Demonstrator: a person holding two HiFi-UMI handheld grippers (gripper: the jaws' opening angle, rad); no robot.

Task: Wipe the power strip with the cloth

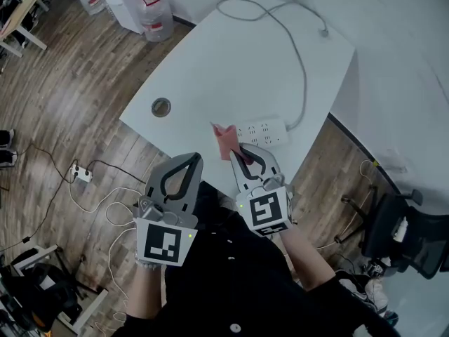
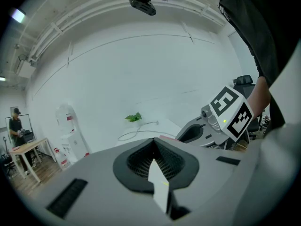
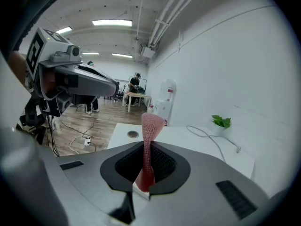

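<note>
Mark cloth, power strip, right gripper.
cloth (image 3: 150, 131), right gripper view, on its upper fold above the jaws.
power strip (image 1: 263, 132), head view, middle of its white top face.
right gripper (image 1: 240, 150), head view, at its closed tips.

Power strip (image 1: 268, 130) end behind cloth (image 1: 225, 141)

Cloth (image 3: 151, 126): pink open-knit fabric, rough; power strip (image 1: 263, 133): smooth white plastic; table (image 1: 231, 69): white, matt, smooth; floor (image 1: 77, 90): wood-grain planks; left gripper (image 2: 154, 142) and right gripper (image 3: 146, 147): matt grey plastic shells.
</note>
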